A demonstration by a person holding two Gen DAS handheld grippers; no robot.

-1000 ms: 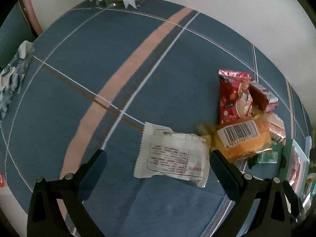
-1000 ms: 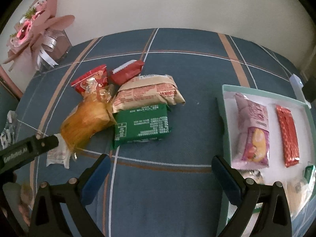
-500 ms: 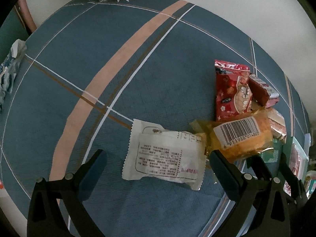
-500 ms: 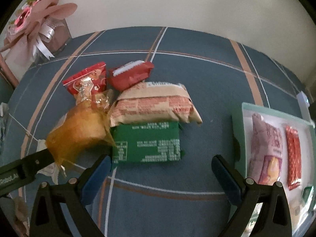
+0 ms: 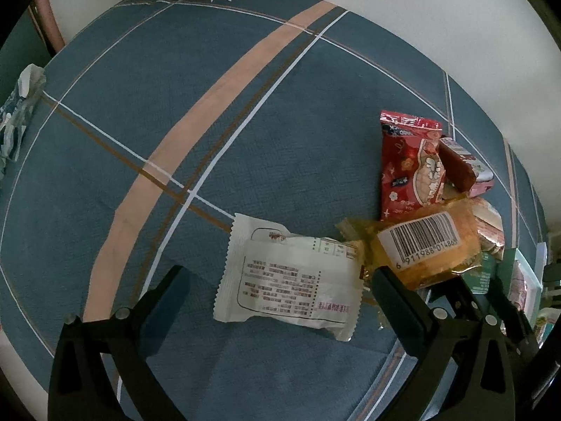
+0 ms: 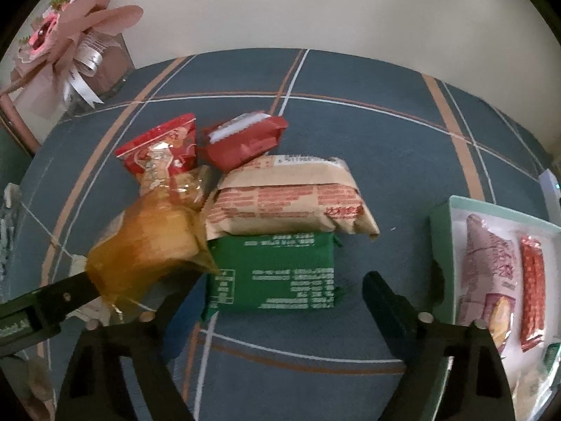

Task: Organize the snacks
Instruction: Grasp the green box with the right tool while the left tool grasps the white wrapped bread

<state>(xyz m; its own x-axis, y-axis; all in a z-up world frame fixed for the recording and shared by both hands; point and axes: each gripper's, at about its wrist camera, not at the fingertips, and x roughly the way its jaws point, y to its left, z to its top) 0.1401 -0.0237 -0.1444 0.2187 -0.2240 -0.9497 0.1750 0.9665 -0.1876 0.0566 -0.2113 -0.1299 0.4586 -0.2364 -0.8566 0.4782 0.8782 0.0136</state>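
Looking down close from the left wrist over the white packet (image 5: 287,280), facing rightward toward the snack pile; looking from the right wrist low and near over the green packet (image 6: 277,273). Sharing the orange packet (image 5: 427,249) (image 6: 147,249) and blue tablecloth (image 5: 147,80) (image 6: 368,133).

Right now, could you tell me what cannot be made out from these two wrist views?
- Left wrist view: the green packet and the tray are mostly hidden behind the orange packet and the right gripper.
- Left wrist view: the print on the white packet is too small to read.
- Right wrist view: the white packet is almost wholly covered by the orange packet.
- Right wrist view: the tray's near end is cut off by the picture edge.
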